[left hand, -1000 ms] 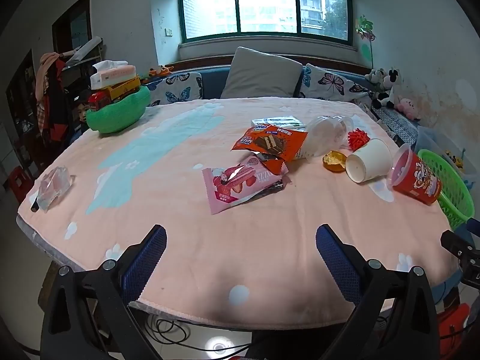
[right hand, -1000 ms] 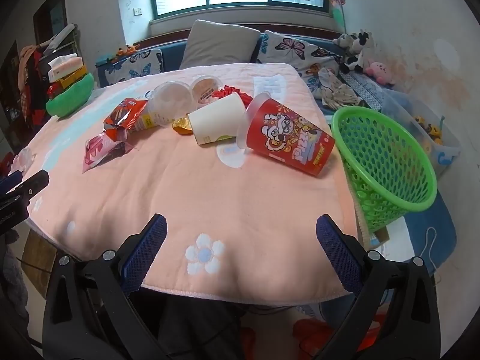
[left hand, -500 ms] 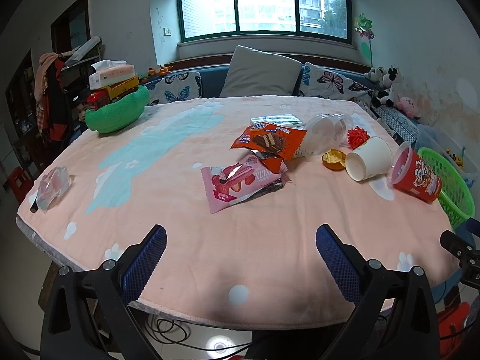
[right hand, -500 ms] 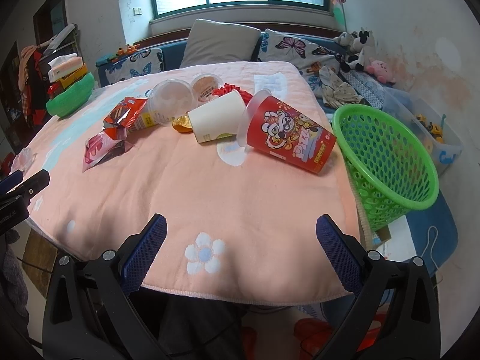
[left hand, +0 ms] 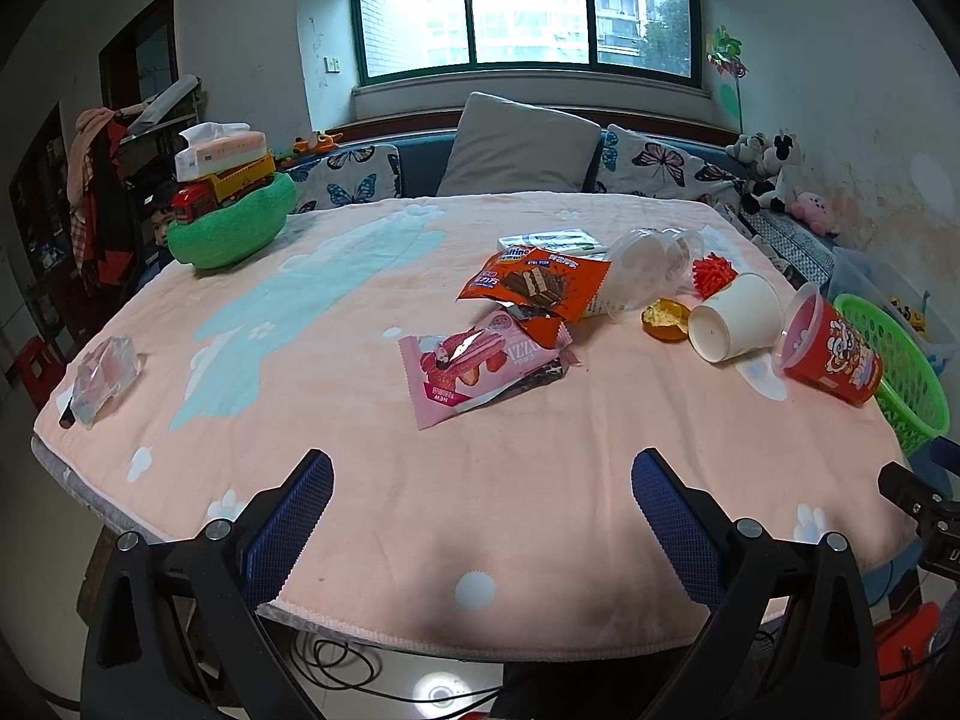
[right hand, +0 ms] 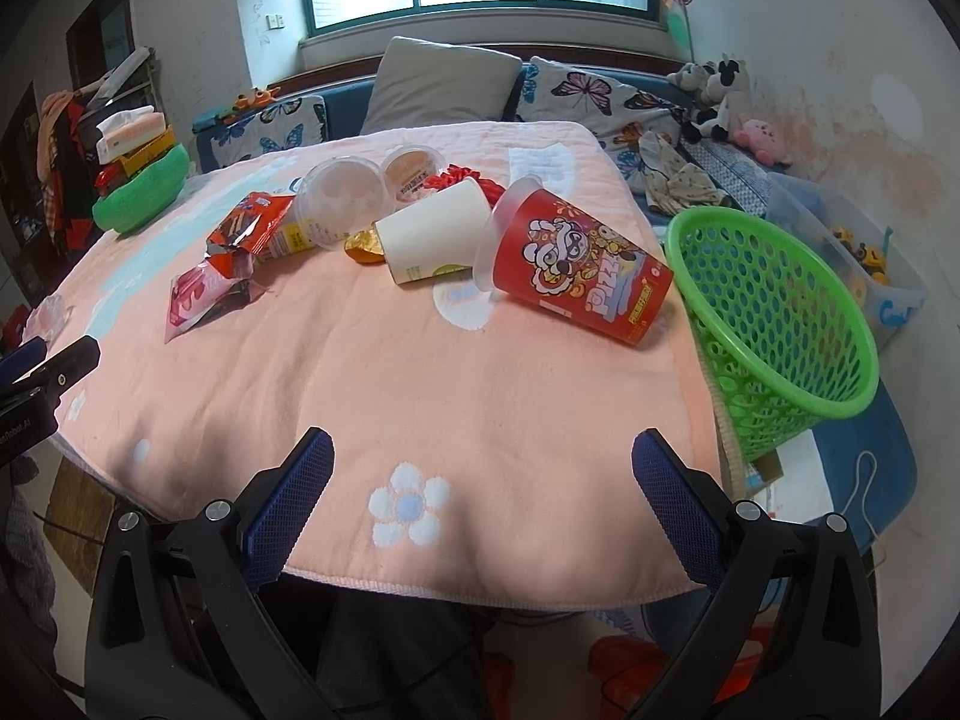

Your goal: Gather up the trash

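While both rigs have crept slightly closer, left gripper [left hand: 480, 516] and right gripper [right hand: 480, 504] hang spread and empty; red cup [right hand: 576, 264] and green basket [right hand: 774, 312] untouched, collection unstarted.

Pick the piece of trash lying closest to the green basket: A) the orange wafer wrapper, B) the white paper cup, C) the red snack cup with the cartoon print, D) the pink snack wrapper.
C: the red snack cup lies on its side at the table's edge, right beside the green basket, while the white paper cup and both wrappers lie farther off.
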Demonstrator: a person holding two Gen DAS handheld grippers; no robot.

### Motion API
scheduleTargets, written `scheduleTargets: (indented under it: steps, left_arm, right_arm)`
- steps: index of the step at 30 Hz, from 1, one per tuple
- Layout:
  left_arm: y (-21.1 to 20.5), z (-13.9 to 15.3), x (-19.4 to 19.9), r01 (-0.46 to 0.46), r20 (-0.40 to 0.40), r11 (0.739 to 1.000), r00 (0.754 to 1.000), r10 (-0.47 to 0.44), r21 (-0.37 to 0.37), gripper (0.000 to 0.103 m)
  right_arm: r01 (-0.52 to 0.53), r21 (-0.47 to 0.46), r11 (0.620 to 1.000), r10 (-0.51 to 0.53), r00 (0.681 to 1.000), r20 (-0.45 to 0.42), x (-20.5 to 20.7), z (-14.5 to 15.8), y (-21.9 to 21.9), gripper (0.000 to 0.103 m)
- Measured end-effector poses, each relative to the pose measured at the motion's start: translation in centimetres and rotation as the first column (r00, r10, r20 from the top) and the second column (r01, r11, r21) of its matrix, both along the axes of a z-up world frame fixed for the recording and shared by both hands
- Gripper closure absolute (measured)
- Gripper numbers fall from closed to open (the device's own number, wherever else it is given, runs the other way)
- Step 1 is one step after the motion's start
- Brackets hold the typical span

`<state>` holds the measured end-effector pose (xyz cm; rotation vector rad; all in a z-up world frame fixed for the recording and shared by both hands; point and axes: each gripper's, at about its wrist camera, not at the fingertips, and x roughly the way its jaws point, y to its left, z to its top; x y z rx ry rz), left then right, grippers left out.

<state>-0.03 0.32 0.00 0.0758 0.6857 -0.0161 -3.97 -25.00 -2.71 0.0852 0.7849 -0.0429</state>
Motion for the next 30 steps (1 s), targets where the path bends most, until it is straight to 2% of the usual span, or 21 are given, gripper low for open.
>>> scheduleTargets:
  steps: [30]
  left_arm:
    - [-1.6,-0.3,1.4,0.011,-0.006,1.0,1.0,-0.011,0.02,0.006]
  right_arm:
    - [-0.01,-0.005,1.0,0.01,1.0,-0.009,1.1,-0.2,-0.4,0.004]
